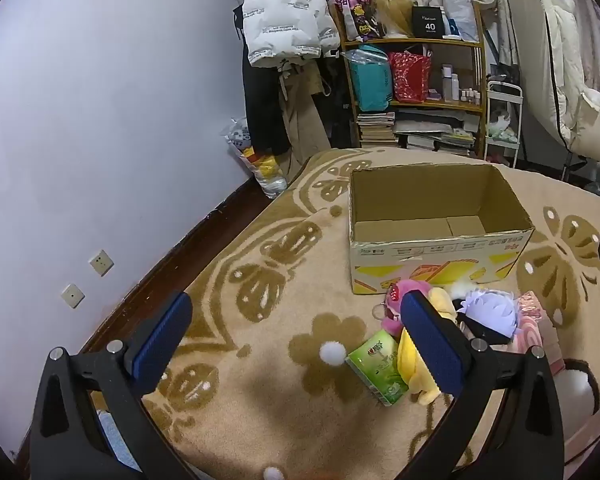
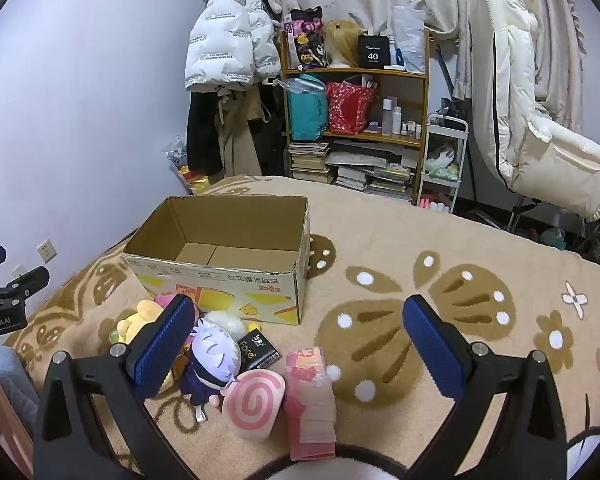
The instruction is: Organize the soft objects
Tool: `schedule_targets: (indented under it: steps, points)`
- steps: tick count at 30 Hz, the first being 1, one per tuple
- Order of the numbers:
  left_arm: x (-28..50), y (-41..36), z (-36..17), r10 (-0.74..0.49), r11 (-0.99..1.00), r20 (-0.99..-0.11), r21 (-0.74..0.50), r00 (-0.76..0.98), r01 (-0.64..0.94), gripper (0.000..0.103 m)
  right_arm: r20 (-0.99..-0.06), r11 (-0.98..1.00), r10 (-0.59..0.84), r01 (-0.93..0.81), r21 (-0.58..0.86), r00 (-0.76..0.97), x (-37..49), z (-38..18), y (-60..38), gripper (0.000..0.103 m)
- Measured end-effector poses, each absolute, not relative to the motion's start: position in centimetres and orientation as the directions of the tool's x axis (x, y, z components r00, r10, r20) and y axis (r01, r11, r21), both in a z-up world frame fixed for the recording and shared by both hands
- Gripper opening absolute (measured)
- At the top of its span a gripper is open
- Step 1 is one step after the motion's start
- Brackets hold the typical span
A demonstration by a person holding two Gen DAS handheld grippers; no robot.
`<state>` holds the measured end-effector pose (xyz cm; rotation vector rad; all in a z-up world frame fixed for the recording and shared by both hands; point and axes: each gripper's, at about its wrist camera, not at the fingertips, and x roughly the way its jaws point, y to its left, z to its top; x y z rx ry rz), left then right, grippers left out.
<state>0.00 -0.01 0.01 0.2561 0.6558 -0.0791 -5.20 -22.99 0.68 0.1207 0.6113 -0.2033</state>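
An open, empty cardboard box [image 1: 440, 224] stands on the patterned blanket; it also shows in the right wrist view [image 2: 228, 256]. In front of it lies a pile of soft things: a pink plush [image 1: 396, 300], a yellow plush [image 1: 412, 364], a lilac-haired doll [image 1: 488, 312] [image 2: 214, 354], a green tissue pack [image 1: 376, 366], a pink swirl cushion [image 2: 252, 402], a pink tissue pack [image 2: 310, 396] and a small black pack [image 2: 258, 350]. My left gripper [image 1: 296, 344] is open and empty, left of the pile. My right gripper [image 2: 298, 346] is open and empty, above the pile's right side.
A beige blanket [image 2: 440, 248] with brown butterfly pattern covers the surface. A wooden shelf [image 1: 416, 92] with bags and books, hanging coats [image 1: 284, 20] and a white chair [image 2: 540, 128] stand behind. A purple wall [image 1: 100, 120] is on the left. A white pom-pom [image 1: 332, 354] lies loose.
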Motion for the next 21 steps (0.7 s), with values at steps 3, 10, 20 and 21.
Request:
schedule_targets:
  steps: [3,10,20,21]
  points:
    - [0.0,0.0,0.1,0.014,0.964,-0.608,0.218,0.794,0.151,0.103,-0.583,0.973,-0.154,0.226,0.052,0.798,-5.2,0.7,-23.0,0.103]
    - [0.6,0.3,-0.2,0.022,0.969,-0.614,0.207,0.789,0.134,0.103,-0.585,0.973,-0.150,0.224,0.056,0.797,-5.2,0.6,-23.0,0.103]
    - [0.1,0.3,-0.2,0.028,0.968,-0.605,0.214,0.796,0.129,0.103,-0.587,0.972,-0.150,0.226,0.059,0.796,-5.1,0.5,-23.1,0.103]
    - [0.1,0.3,-0.2,0.029,0.968,-0.604,0.215,0.796,0.128,0.103,-0.587,0.972,-0.150,0.227,0.059,0.795,-5.1,0.5,-23.1,0.103]
